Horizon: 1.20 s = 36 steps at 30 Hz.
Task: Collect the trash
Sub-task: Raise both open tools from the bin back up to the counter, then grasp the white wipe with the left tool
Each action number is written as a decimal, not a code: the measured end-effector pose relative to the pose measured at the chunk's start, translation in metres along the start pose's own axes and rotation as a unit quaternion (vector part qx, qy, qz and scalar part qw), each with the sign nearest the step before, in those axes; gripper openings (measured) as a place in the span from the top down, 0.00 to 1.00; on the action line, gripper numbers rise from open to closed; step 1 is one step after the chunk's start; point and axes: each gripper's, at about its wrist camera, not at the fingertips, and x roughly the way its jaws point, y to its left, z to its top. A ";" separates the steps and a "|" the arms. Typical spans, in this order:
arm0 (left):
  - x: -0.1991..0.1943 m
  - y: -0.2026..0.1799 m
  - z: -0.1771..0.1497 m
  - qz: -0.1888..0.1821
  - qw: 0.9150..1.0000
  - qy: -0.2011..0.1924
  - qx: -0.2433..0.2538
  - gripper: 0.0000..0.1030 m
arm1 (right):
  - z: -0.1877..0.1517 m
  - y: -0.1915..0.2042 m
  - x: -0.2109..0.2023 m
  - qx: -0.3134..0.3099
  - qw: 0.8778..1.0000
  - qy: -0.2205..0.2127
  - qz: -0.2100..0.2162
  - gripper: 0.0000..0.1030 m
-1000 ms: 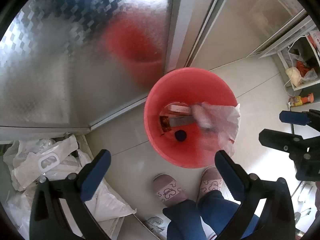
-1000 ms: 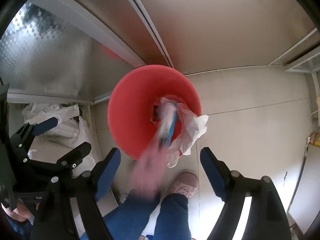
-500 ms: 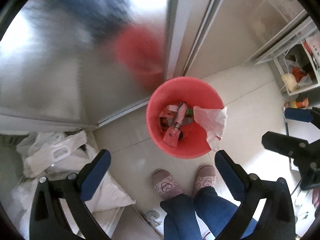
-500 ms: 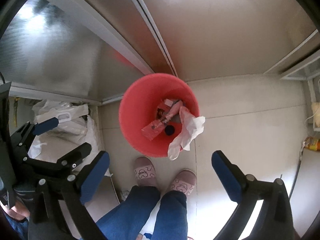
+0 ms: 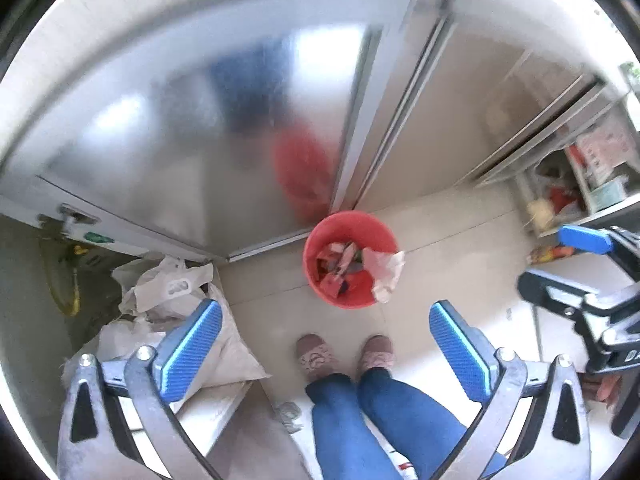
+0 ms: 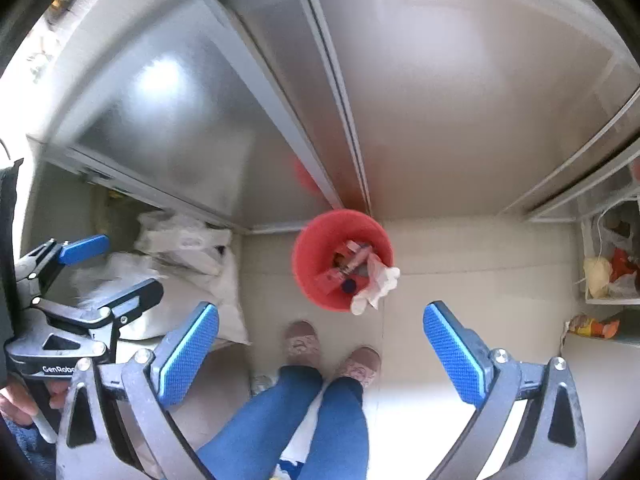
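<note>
Trash is what I am gathering, and from where I stand most of it looks dealt with. Nearest to me, my left tongs (image 5: 324,344) hang with their blue pads wide apart and nothing between them; my right tongs (image 6: 320,340) are spread just as wide and just as empty. Neither grips anything, so I judge the last piece has gone in.

Below the tongs are my slippers (image 5: 316,358) on the pale floor tiles (image 6: 460,280), planted just short of the red bin (image 5: 350,260). The bin stands against the foot of the sliding door (image 5: 224,132), and inside it I can see wrappers (image 6: 344,268) and a small dark cap, piled together. A white tissue (image 6: 376,286) is draped over the bin's near rim, half in and half out; to my eye that one still wants a push down.

Left of the bin, a heap of white bags (image 5: 168,292) lies in the corner. Right of the bin, well apart, a low shelf (image 6: 608,268) holds more bags and packets. Whether those count as trash I cannot tell. If they do, that is what remains.
</note>
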 end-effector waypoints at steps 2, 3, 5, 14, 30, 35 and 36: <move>-0.028 -0.003 0.001 0.004 1.000 -0.007 0.003 0.00 | 0.002 0.010 -0.024 -0.003 1.000 -0.007 0.004 0.01; -0.040 -0.004 0.001 0.009 1.000 -0.011 0.003 0.00 | 0.003 0.013 -0.035 -0.001 1.000 -0.012 0.006 0.01; -0.063 -0.005 0.002 0.011 1.000 -0.016 -0.001 0.00 | 0.004 0.019 -0.056 0.006 1.000 -0.017 0.022 0.01; -0.149 0.003 0.007 0.018 0.998 -0.061 -0.023 0.00 | 0.027 0.062 -0.136 -0.031 0.997 -0.066 0.038 0.01; -0.242 0.147 0.050 0.081 0.972 -0.134 -0.173 0.00 | 0.143 0.176 -0.159 -0.176 0.972 -0.131 0.079 0.01; -0.254 0.216 0.071 0.085 0.960 -0.146 -0.224 0.00 | 0.197 0.234 -0.141 -0.223 0.963 -0.115 0.098 0.01; -0.256 0.229 0.073 0.087 0.958 -0.145 -0.233 0.00 | 0.204 0.243 -0.139 -0.233 0.961 -0.109 0.102 0.01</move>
